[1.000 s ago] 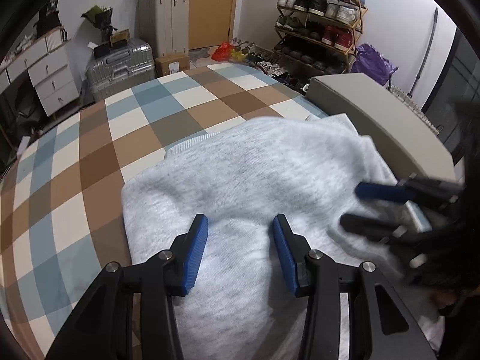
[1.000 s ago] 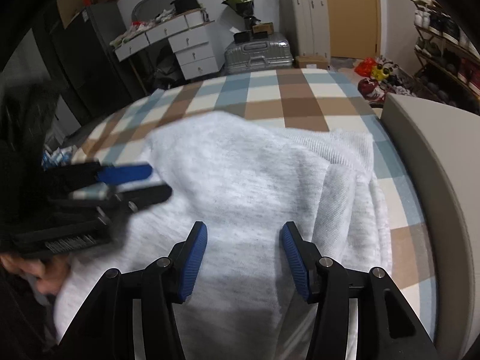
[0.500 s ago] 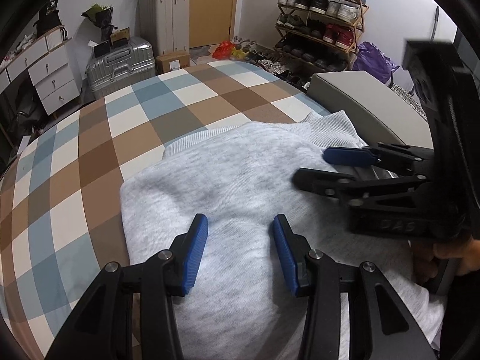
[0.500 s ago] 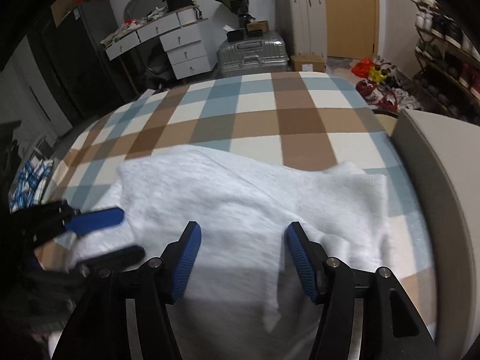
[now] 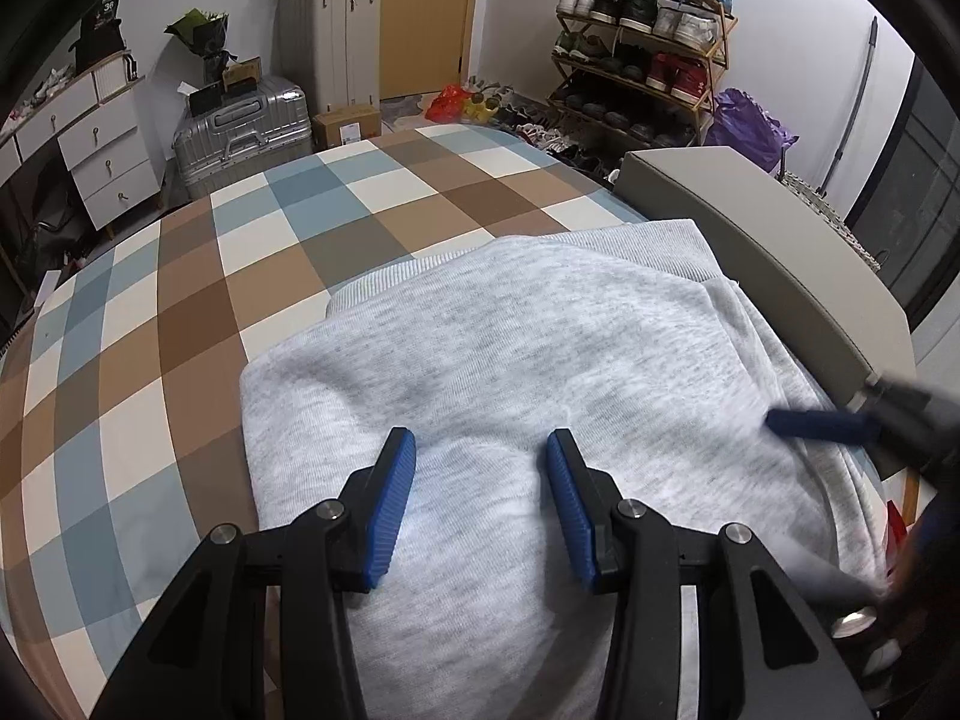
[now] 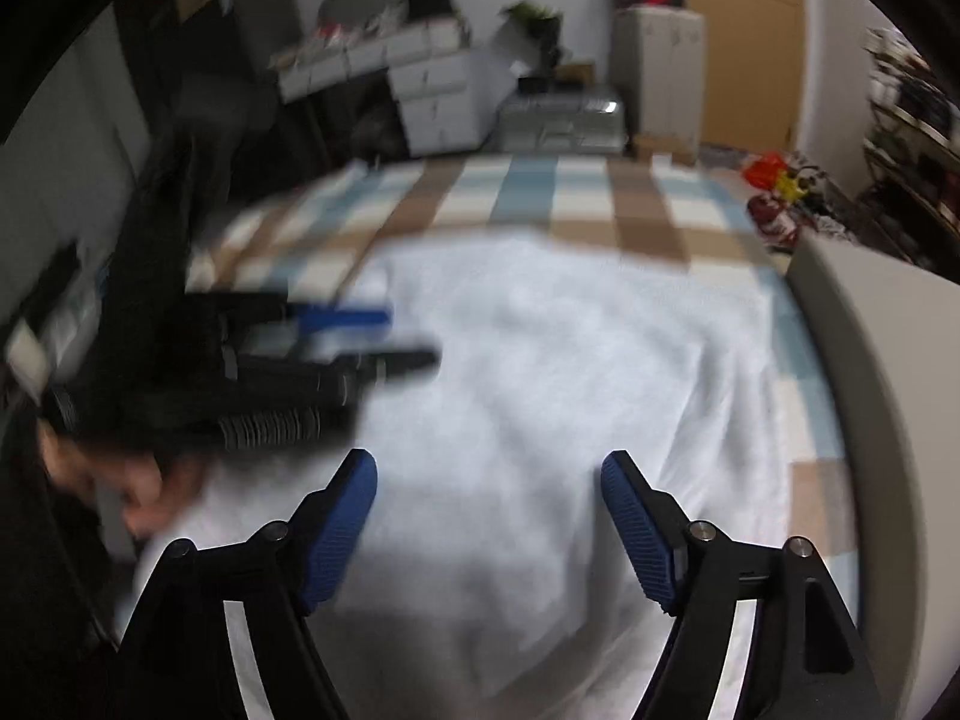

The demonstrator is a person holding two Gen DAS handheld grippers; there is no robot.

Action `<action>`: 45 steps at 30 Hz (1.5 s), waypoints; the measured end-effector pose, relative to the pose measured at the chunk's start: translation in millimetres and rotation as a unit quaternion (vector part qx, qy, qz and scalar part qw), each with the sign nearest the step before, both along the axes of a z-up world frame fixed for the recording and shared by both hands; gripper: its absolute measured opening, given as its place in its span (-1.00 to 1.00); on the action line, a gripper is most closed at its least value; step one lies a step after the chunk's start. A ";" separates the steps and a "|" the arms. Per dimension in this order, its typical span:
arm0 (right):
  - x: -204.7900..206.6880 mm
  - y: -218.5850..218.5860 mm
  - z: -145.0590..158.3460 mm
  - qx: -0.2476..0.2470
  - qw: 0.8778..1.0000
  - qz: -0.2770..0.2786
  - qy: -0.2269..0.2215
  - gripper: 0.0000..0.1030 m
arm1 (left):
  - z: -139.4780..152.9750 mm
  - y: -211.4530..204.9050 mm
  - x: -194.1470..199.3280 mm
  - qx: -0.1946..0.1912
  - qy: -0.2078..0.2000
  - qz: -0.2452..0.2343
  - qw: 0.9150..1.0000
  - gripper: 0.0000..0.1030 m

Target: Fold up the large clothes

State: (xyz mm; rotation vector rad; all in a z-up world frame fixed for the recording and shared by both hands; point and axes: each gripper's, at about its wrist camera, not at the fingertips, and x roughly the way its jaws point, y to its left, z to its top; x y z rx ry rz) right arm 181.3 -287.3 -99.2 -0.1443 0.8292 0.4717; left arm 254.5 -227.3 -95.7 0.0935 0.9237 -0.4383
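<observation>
A light grey sweatshirt lies folded on the checked bed cover. My left gripper hovers over its near part, open, with only flat cloth below the blue pads. In the left wrist view, one blue finger of my right gripper reaches in over the garment's right edge. The right wrist view is blurred. It shows the sweatshirt ahead and my right gripper above it, its jaws opening wide with nothing between them. The left gripper shows at the left, with a hand behind it.
A grey padded bed end runs along the right of the garment. Beyond the bed stand a silver suitcase, a tall case, white drawers and a shoe rack. Bare checked cover spreads left and beyond.
My right gripper swept over the sweatshirt's right side, then drew back to its right edge, and its jaws spread wider. The left gripper stayed where it was.
</observation>
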 end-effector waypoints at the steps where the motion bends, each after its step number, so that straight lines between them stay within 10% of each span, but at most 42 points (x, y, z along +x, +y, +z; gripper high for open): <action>1: 1.1 -3.0 -5.3 0.012 1.000 0.002 -0.001 0.51 | -0.1 -0.2 -0.4 0.000 0.000 0.000 1.000 -0.23; 12: -49.4 -21.7 24.0 0.041 0.998 -0.028 -0.025 0.51 | 0.7 3.1 -0.2 -0.009 -0.002 -0.002 1.000 -0.23; 16: -50.3 -12.6 -8.0 0.007 1.000 -0.030 -0.002 0.55 | 8.7 12.3 -8.2 -0.029 -0.007 0.004 1.000 -0.23; 23: -83.0 -76.2 -9.4 0.074 0.992 -0.105 0.015 0.56 | 30.3 41.4 -112.6 -0.088 -0.031 -0.037 0.995 0.16; 31: -82.5 -132.6 -6.6 0.163 0.976 -0.141 0.036 0.58 | 13.8 25.4 -180.9 -0.012 -0.058 -0.082 0.995 0.16; 39: -59.4 -149.7 -43.0 0.271 0.949 -0.125 0.104 0.58 | 18.4 84.2 -141.6 -0.122 0.015 0.024 0.992 0.17; 45: -35.6 -136.6 -44.5 0.281 0.948 -0.095 0.111 0.61 | -14.9 96.1 -103.4 -0.194 0.093 0.074 0.974 0.17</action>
